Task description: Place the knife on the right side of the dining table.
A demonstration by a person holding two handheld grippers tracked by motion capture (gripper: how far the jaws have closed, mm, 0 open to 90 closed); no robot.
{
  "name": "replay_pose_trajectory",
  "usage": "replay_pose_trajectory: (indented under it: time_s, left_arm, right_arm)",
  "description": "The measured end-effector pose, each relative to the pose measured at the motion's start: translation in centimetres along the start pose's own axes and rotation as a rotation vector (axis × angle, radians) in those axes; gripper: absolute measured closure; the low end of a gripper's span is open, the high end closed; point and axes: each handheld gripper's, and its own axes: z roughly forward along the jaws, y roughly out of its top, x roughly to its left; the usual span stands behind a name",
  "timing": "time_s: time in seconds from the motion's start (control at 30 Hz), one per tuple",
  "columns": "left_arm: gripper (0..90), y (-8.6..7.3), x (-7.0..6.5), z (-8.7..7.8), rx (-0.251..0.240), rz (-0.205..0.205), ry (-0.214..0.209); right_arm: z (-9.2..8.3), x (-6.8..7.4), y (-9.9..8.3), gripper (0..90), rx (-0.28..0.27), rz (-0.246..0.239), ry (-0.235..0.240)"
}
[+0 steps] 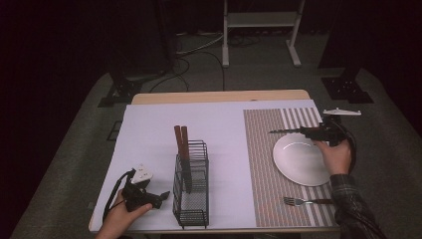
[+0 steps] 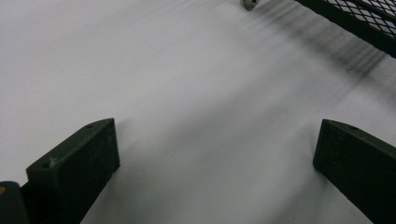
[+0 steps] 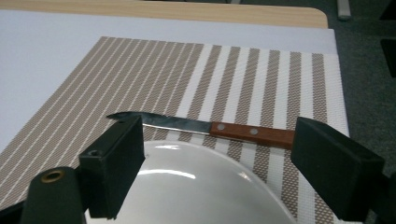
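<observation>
Setting the table. The knife point(image 3: 219, 129) lies flat on the striped mat point(image 3: 140, 74) by the far edge of the plate point(image 3: 196, 186). R gripper point(image 3: 217, 158) is wide open w/ nothing held. L gripper point(image 1: 161, 197) rests wide open near the bench's front left corner. Next job, I think: grab more cutlery from the wire rack point(image 1: 191, 184).

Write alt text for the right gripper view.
A wood-handled knife lies flat on a brown-and-white striped placemat, just beyond the rim of a white plate. The right gripper is above the plate, jaws wide open and empty.
</observation>
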Motion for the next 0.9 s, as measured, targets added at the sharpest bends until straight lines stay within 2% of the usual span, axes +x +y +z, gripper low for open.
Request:
replay_pose_trajectory:
  time_s: [0.37,0.9]
  left_arm:
    - [0.0,0.0,0.0,0.0,0.001,0.001,-0.001]
    - [0.0,0.0,0.0,0.0,0.002,0.001,-0.001]
  right_arm:
    - [-1.8,1.8,-0.8,16.1,-0.017,-0.049,0.054]
    - [-3.4,5.5,-2.6,15.9,-0.006,-0.153,0.146]
